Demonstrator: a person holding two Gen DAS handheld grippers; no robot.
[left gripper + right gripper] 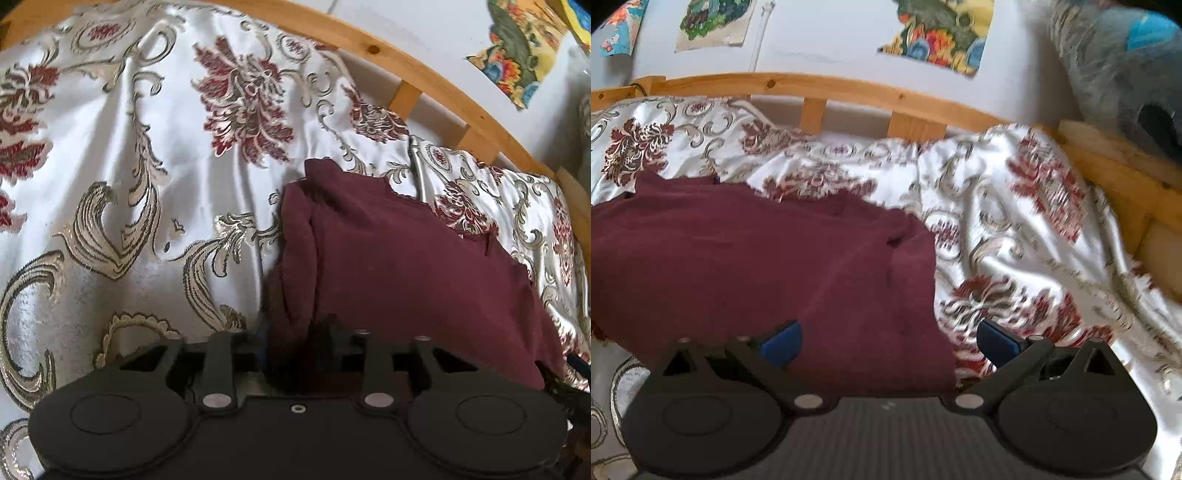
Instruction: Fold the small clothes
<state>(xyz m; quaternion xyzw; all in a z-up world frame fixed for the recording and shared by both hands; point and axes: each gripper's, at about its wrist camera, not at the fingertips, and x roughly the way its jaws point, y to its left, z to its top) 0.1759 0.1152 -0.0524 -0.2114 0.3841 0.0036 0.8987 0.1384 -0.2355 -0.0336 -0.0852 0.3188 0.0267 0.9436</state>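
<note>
Left wrist view: the maroon garment (388, 266) lies on the patterned bedspread (110, 184), near the wooden bed rail (424, 70). A bunched edge of the cloth sits between the jaws of the left gripper (306, 347); the fingers are hidden by fabric, so whether they pinch it cannot be told. Right wrist view: the right gripper (890, 341) hangs with jaws spread wide over the garment's near corner, gripping nothing. Judgement: a fold is being laid down; next, the right gripper must close on that corner.
</note>
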